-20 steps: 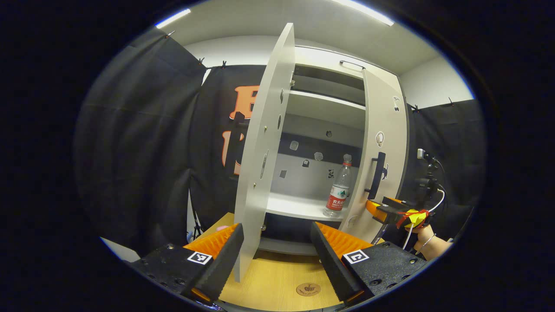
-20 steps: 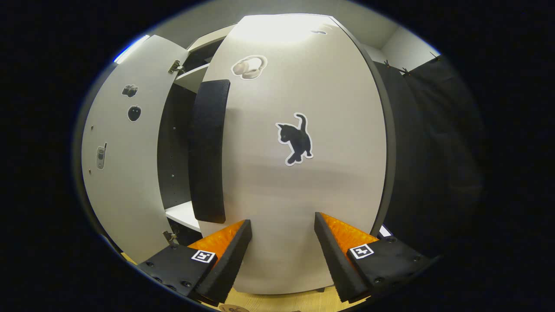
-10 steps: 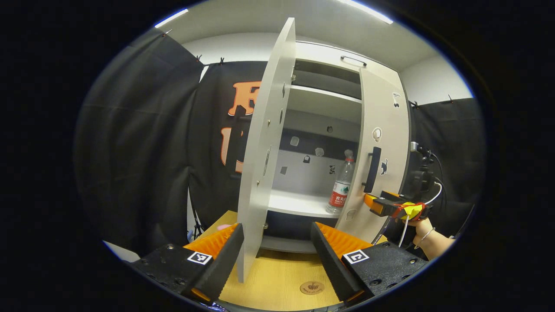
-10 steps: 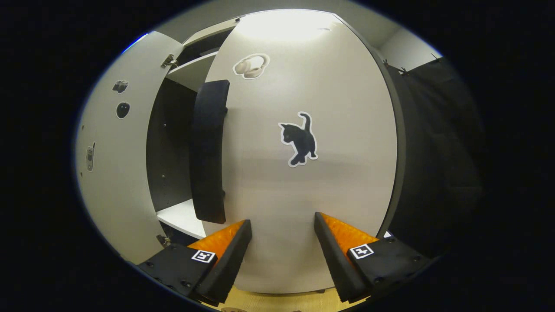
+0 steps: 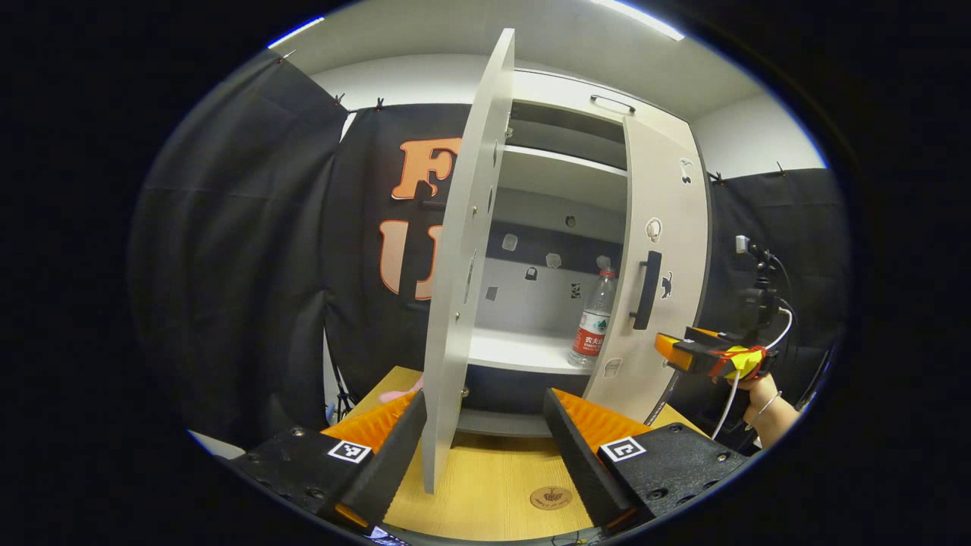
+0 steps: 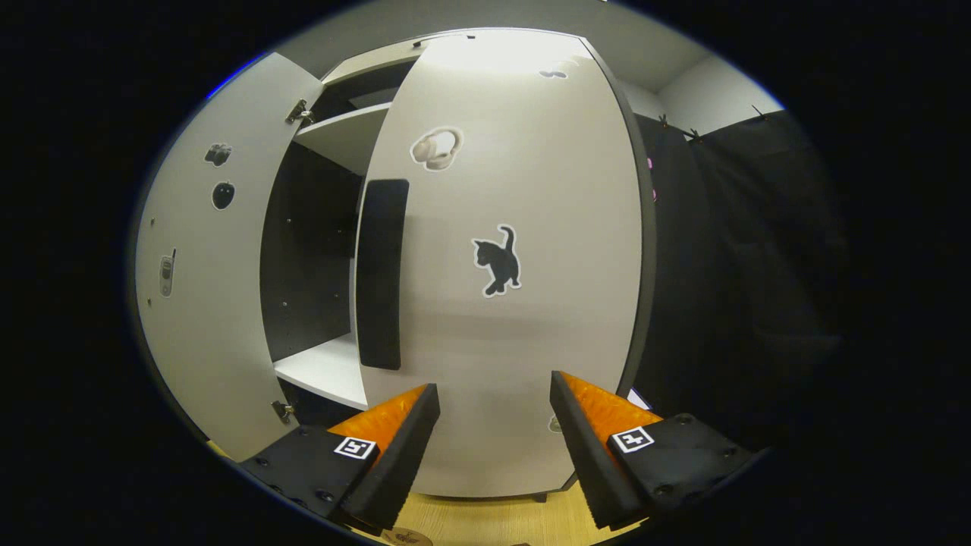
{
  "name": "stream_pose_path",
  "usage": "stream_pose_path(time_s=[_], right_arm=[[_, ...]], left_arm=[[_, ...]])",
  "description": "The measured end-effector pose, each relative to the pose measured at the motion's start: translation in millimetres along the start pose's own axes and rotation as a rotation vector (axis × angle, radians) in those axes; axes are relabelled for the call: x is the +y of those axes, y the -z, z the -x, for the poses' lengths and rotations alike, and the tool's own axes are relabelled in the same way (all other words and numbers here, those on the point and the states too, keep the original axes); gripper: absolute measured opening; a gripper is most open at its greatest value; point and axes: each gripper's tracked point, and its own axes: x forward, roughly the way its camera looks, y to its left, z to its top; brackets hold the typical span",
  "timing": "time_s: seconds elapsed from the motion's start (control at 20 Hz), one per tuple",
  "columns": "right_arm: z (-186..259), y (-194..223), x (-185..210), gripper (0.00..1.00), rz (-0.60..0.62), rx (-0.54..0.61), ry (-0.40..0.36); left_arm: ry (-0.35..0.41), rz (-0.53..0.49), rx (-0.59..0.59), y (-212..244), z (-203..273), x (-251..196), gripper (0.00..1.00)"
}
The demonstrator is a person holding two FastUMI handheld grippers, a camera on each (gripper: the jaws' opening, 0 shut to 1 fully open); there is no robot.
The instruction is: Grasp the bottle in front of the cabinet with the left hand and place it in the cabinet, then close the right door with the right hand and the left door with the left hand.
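A clear water bottle (image 5: 593,322) with a red label stands upright on the white shelf (image 5: 516,353) inside the cabinet, partly hidden behind the right door's edge. The right door (image 5: 652,273) with its dark handle (image 5: 645,290) is nearly closed. My left gripper (image 5: 485,447) is open, and the edge of the wide-open left door (image 5: 463,258) stands between its fingers. In the right gripper view my right gripper (image 6: 493,444) is open, a little back from the right door (image 6: 516,258), whose handle (image 6: 381,273) is at its left. The right gripper (image 5: 702,356) also appears, held in a hand.
The cabinet stands on a wooden tabletop (image 5: 501,485) with a small round emblem (image 5: 551,498). Black cloth walls close in on both sides. A camera stand with cables (image 5: 755,303) stands right of the cabinet. The left door (image 6: 205,265) appears at the left in the right gripper view.
The right door has swung further toward closed, hiding more of the bottle. My right gripper has drawn back from the door, which now looks smaller. The left gripper has barely moved.
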Motion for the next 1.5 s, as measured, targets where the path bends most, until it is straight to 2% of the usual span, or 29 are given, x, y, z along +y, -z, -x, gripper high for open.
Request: stream_pose_path(time_s=[0.2, 0.45, 0.8, 1.0, 1.35, 1.5], right_arm=[[48, -26, -7, 0.97, 0.021, -0.046, 0.035], [98, -46, -22, 0.97, 0.025, -0.082, 0.083], [147, -60, -59, 0.97, 0.064, -0.102, 0.178], [167, -59, -67, 0.97, 0.076, -0.104, 0.213], [188, -48, -82, 0.97, 0.087, -0.088, 0.260], [189, -47, -90, 0.97, 0.077, -0.097, 0.278]], left_arm=[[0.016, 0.001, 0.007, -2, 11, 15, 0.95], [-0.047, -0.066, -0.004, -12, 13, 59, 0.94], [-0.124, -0.100, -0.029, -15, -22, 112, 0.95], [-0.154, -0.094, -0.011, 1, -52, 135, 0.95], [-0.133, -0.065, 0.038, 27, -80, 131, 0.95], [-0.154, -0.110, 0.021, 25, -80, 130, 0.94]])
